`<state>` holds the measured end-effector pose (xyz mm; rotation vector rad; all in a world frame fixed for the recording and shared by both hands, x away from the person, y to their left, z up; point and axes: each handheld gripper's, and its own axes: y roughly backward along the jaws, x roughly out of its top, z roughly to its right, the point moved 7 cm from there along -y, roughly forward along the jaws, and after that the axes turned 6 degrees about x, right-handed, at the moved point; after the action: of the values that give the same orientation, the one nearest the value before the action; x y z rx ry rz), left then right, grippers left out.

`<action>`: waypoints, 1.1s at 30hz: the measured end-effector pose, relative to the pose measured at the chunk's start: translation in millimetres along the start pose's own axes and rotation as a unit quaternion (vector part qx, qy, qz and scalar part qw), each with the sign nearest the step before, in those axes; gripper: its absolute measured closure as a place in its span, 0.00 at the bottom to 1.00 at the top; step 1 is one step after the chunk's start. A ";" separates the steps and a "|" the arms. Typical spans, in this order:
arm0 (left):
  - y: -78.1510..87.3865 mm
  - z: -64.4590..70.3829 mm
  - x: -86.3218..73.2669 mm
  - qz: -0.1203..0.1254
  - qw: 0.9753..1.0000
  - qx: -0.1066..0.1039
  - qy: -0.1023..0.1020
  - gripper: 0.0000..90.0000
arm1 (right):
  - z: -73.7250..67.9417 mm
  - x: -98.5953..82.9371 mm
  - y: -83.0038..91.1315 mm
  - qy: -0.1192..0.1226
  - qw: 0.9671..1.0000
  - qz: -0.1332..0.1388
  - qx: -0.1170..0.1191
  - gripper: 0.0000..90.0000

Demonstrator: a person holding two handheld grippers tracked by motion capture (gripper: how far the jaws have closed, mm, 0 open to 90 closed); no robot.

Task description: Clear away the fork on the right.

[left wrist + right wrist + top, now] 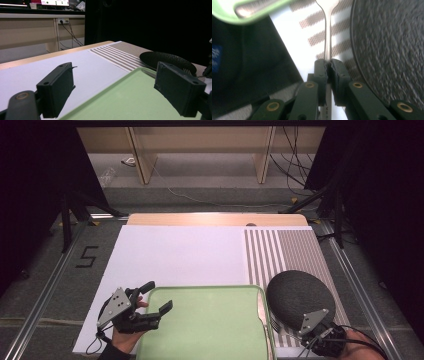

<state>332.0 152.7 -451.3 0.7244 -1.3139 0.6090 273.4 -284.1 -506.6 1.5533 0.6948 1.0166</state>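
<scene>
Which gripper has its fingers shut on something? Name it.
The right gripper: its fingers clamp the fork handle beside the dark plate. The left gripper is open over the green tray.

Fork (327, 37) tines cut off by top edge in right gripper view; green tray (249, 11) rim blurred there.

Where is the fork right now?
The fork is clamped in the right hand-held gripper, over the striped mat between the green tray and the dark plate.

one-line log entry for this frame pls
left hand-held gripper: open, over green tray corner | right hand-held gripper: shut on fork handle | fork: between tray and dark plate
</scene>
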 end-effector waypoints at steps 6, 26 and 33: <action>0.2 0.0 0.2 0.001 1.000 0.000 -0.001 0.17 | 4.3 6.5 4.8 -0.024 0.998 0.049 0.023 0.93; 0.3 0.0 0.3 0.001 1.000 0.001 -0.002 0.17 | 11.1 35.2 12.6 -0.091 0.981 0.153 0.076 0.93; 0.3 0.0 0.3 0.001 1.000 0.002 -0.001 0.17 | 12.3 43.1 14.7 -0.110 0.973 0.179 0.093 0.93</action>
<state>331.9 152.9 -450.9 0.7272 -1.3165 0.6121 302.8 -256.4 -482.4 1.9702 0.3695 1.0399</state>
